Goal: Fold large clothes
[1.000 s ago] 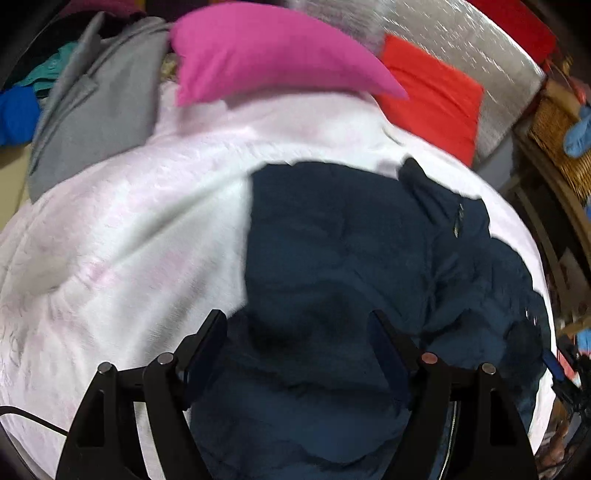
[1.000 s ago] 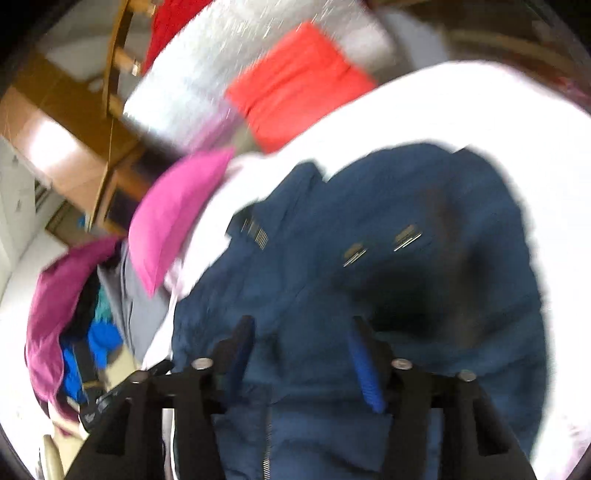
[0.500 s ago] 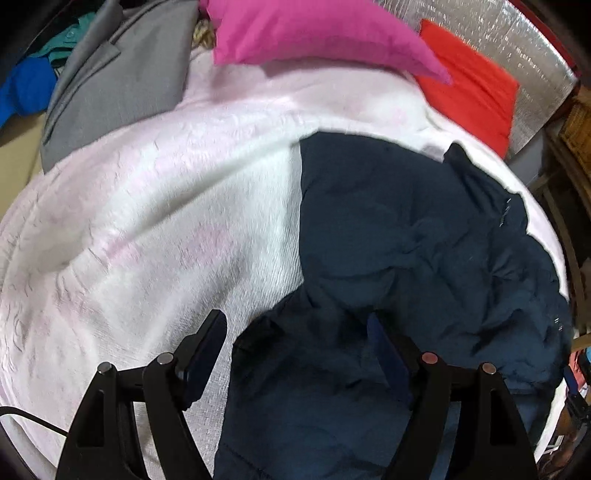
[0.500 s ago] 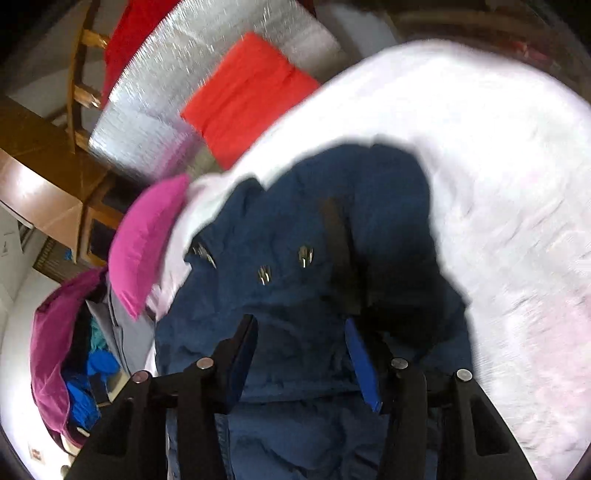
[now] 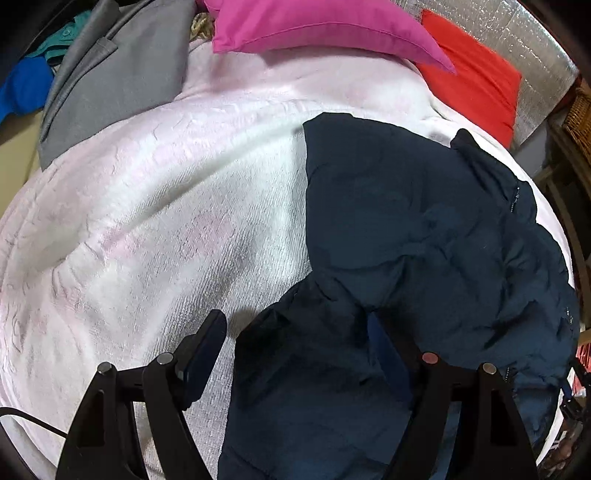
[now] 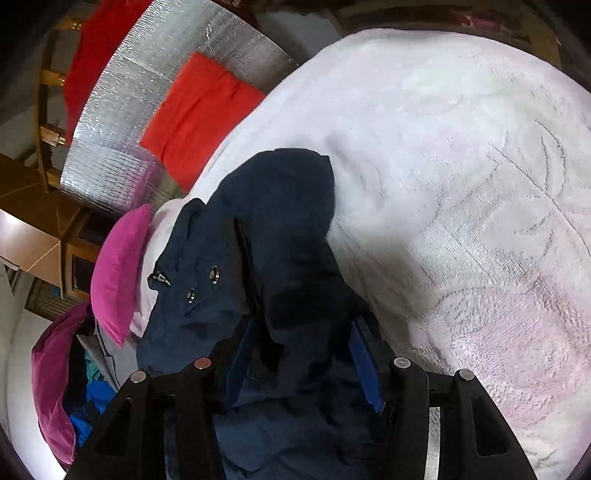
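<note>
A dark navy puffer jacket [image 5: 406, 229] lies crumpled on a white-pink blanket [image 5: 155, 221] covering the bed. My left gripper [image 5: 295, 347] hangs just over the jacket's near left edge with its jaws wide; one finger [image 5: 205, 343] is above bare blanket, the other over dark fabric. In the right wrist view the jacket [image 6: 273, 221] runs away from me as a narrow folded bulk with snap buttons showing. My right gripper [image 6: 301, 350] is half closed, and a thick bunch of jacket fills the gap between its blue pads [image 6: 364, 365].
A magenta pillow [image 5: 314, 26], a red cushion [image 5: 476, 88] and a silver foil panel [image 5: 517, 26] stand at the head of the bed. A grey garment [image 5: 118, 77] and other clothes lie at the far left. Bare blanket [image 6: 461, 184] spreads right of the jacket.
The jacket has been drawn into a narrower fold, baring more blanket beside it. My right gripper moved across and down with fabric between its pads and rolled. The left gripper sank slightly, jaws unchanged.
</note>
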`<state>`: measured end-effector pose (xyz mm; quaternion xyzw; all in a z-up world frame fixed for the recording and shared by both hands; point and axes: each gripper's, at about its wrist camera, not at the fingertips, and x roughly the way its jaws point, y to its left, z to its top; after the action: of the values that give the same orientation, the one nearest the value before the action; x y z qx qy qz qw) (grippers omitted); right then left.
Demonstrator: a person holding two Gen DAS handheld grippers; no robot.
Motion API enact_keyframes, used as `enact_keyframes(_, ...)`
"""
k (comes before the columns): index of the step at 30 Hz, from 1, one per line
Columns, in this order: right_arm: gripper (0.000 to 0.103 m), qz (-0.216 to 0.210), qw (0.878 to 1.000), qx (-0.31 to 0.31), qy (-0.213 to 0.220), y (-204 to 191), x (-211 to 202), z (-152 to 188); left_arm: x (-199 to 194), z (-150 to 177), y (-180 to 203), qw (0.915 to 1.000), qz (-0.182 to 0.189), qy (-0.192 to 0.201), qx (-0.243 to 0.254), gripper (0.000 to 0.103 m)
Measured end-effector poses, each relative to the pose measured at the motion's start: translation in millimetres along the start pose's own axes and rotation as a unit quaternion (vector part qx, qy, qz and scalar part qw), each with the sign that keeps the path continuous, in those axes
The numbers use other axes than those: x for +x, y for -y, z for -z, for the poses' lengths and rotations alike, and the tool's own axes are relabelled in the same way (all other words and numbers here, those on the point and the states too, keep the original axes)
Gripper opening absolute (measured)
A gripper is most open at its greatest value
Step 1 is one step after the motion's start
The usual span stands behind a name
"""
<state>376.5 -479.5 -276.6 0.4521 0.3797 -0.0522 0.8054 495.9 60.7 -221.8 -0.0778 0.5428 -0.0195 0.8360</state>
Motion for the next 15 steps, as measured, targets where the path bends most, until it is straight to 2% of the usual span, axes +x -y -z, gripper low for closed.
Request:
enact_keyframes(7,0.056,-0.003,0.997,-0.063,0.033,-27,-38,8,-32,4,3,0.9991,0.004,0.039,0.015,0.079)
enact_keyframes(15,0.056,-0.01,0.994,-0.097,0.04,-30,-75,42,-56,22,-4,0.9963,-0.024,0.072,0.04,0.079)
